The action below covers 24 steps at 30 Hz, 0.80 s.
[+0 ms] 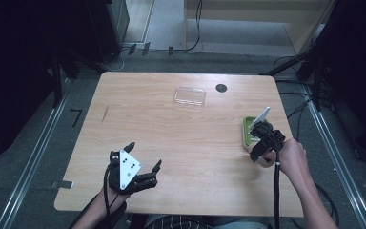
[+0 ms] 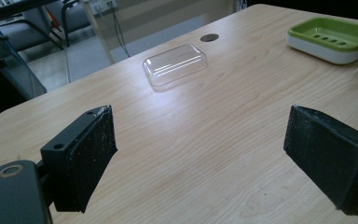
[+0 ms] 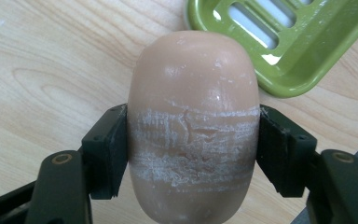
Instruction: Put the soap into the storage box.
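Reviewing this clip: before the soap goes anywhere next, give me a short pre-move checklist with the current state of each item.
1. Grip on the soap bar: the right claw presses on both its sides, pads flush. Ok.
2. Soap surface: white scuff marks across the middle where the pads sit; whether it is slippery, cannot tell.
3. Green soap dish: nothing lies in it, slotted floor showing, close beside the held bar. Ok.
4. Clear lid: lies on the table apart from the dish, out of the path. Ok.
5. Left claw: open, nothing between the pads, far from the dish. Ok.
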Tool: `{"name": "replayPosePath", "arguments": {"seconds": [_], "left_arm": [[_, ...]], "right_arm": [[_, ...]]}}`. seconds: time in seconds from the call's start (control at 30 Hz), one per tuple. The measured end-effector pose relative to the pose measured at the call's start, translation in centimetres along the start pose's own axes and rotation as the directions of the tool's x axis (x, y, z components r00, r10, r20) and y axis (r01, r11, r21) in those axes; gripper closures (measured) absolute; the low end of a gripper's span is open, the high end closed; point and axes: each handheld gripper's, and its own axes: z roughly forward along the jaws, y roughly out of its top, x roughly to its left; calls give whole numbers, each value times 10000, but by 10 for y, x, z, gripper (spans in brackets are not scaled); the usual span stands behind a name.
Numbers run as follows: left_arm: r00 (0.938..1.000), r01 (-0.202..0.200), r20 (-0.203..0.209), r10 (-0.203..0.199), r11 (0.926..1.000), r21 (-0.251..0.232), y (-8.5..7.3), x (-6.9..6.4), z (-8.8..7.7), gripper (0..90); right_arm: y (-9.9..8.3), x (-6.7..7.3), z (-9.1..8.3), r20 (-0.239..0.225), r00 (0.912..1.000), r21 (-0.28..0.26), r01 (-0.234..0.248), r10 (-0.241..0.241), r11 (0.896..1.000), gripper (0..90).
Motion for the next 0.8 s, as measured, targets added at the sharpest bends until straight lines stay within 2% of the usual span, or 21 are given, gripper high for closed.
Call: {"name": "replayPosePath", "arguments": {"seconds": [0.23, 0.3, 0.8], "left_arm": [[10000, 22, -29, -22, 10000, 8, 0, 0, 0, 97], [10000, 27, -10, -27, 10000, 12, 0, 0, 0, 97], [10000, 82, -8, -82, 10000, 48, 0, 0, 1, 98]], "right_arm": [[4, -6, -3, -12, 9999, -106, -137, 137, 9998, 333], [5, -7, -2, 61, 10000, -122, -41, 42, 9999, 333], [15, -16, -7, 135, 9991, -294, -391, 395, 9988, 333]]}}
